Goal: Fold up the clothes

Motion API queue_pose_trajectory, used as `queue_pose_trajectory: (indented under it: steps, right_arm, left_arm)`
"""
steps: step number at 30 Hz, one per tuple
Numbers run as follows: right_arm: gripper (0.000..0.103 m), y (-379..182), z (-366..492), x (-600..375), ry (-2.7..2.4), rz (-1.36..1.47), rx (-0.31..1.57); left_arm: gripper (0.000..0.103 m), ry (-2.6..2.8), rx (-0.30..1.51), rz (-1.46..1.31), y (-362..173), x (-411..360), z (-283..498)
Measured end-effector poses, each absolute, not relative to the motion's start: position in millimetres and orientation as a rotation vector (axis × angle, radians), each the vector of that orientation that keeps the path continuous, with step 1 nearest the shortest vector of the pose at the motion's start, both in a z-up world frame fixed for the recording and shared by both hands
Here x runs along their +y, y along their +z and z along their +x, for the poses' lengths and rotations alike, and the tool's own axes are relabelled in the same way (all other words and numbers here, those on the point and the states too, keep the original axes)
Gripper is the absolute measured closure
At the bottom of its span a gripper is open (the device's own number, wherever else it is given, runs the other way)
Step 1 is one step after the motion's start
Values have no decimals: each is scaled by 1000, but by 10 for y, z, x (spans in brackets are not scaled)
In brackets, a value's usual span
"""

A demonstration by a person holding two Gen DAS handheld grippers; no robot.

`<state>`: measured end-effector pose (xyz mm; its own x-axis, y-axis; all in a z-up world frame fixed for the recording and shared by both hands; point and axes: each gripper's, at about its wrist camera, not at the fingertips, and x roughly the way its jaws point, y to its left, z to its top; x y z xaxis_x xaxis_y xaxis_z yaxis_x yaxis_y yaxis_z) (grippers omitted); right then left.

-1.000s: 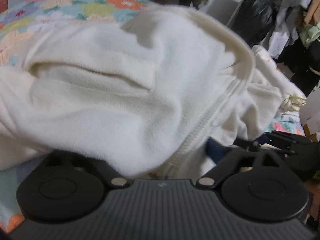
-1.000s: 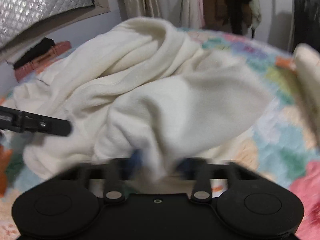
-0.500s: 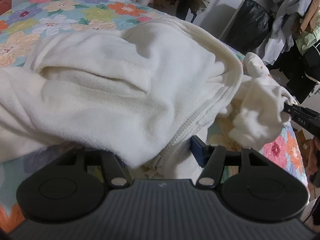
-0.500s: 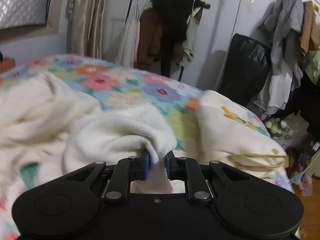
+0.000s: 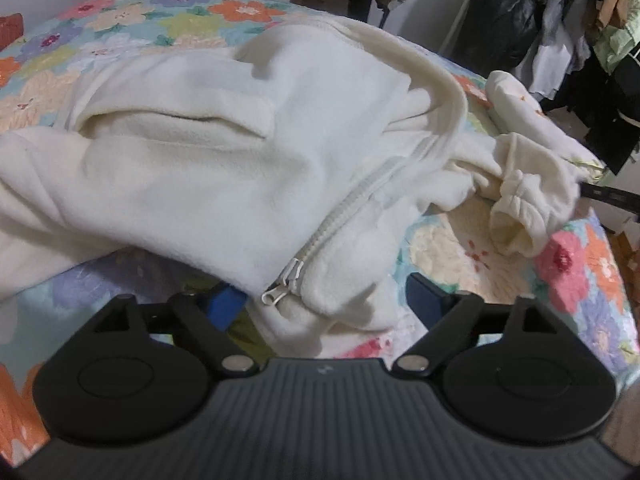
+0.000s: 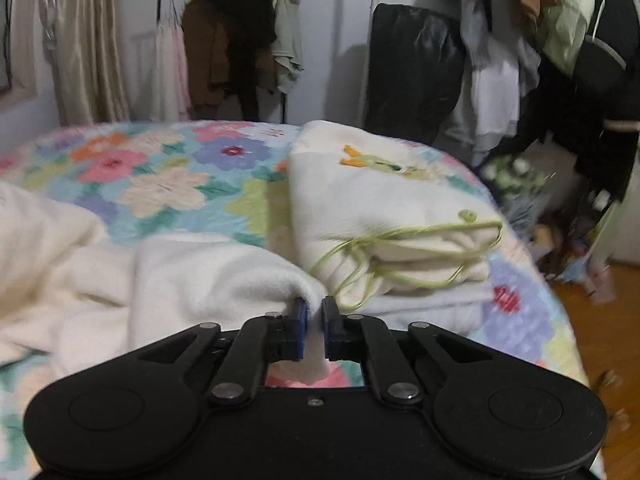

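Floral quilt (image 6: 168,184) covers the bed; clothes rack (image 6: 240,40) behind.

A bed under a floral quilt (image 6: 160,184) fills the foreground. At 12 o'clock a pale wall (image 6: 336,12) backs a clothes rail (image 6: 240,36) of hanging garments; beige curtains (image 6: 86,48) hang at 10 o'clock. At 2 o'clock clothes are piled high (image 6: 560,32); a wooden floor (image 6: 604,328) shows at 4 o'clock.

We count one cream fleece jacket (image 5: 224,168) and one folded cream garment (image 6: 384,216). Both lie on one floral quilt (image 6: 168,184).
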<state>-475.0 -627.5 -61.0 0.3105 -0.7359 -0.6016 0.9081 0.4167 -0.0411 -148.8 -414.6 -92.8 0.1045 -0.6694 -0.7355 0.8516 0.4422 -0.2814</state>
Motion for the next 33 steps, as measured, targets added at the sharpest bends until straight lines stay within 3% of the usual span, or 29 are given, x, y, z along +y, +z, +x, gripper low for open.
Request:
queue_pose_trajectory:
  steps: [2,4,5,8,13,14,15,18,23,25,26,29,32,33]
  right_arm:
    - [76,-521,-4786,-6155,-1090,363,560]
    - [66,-450,-4800,-6050,-1051,405,518]
    - [64,-430,-4801,-5995,-1034,421,505]
    - [61,-435,-4743,-5855,-974,441,488]
    - [60,-518,-4653,-5647,-757,584,466]
    - [59,-539,-4623,-5616,-708,618,459]
    - [59,-581,-4568,-5585,-642,663,455]
    - [57,-720,-4355,-5483,-497,749,464]
    - [52,-889,-4025,-5230,-421,687,542]
    - [47,-944,-3909,-5122,-387,648,569]
    - [43,-967,-3845,-5066,-370,628,579]
    - [42,-1030,-3653,-4903,-323,576,598]
    - [30,-1103,-3463,-4782,-267,540,622]
    - [27,-1138,-3404,-4738,-279,508,632]
  left_arm:
    - [10,-1124,921,246,-983,-4228,-1541]
    - [29,-1098,885,297,-1029,-4281,-1634]
    - [50,-1086,862,330,-1023,-4283,-1680]
    - [63,-1109,862,297,-917,-4192,-1737]
    - [76,-1226,959,71,-686,-3962,-1744]
    - [93,-1305,1026,4,-708,-3958,-1760]
    - [100,-1395,1104,-71,-746,-3965,-1776]
    - [100,-1441,1224,-65,-862,-4059,-1916]
    - [93,-1283,1080,62,-744,-3902,-1716]
    - [72,-1235,1080,-9,-694,-3748,-1497]
    - [55,-1197,1061,-29,-667,-3678,-1409]
    - [46,-1079,984,-26,-563,-3451,-1155]
    - [17,-954,953,-1,-570,-3258,-877]
    - [16,-903,952,9,-612,-3217,-790]
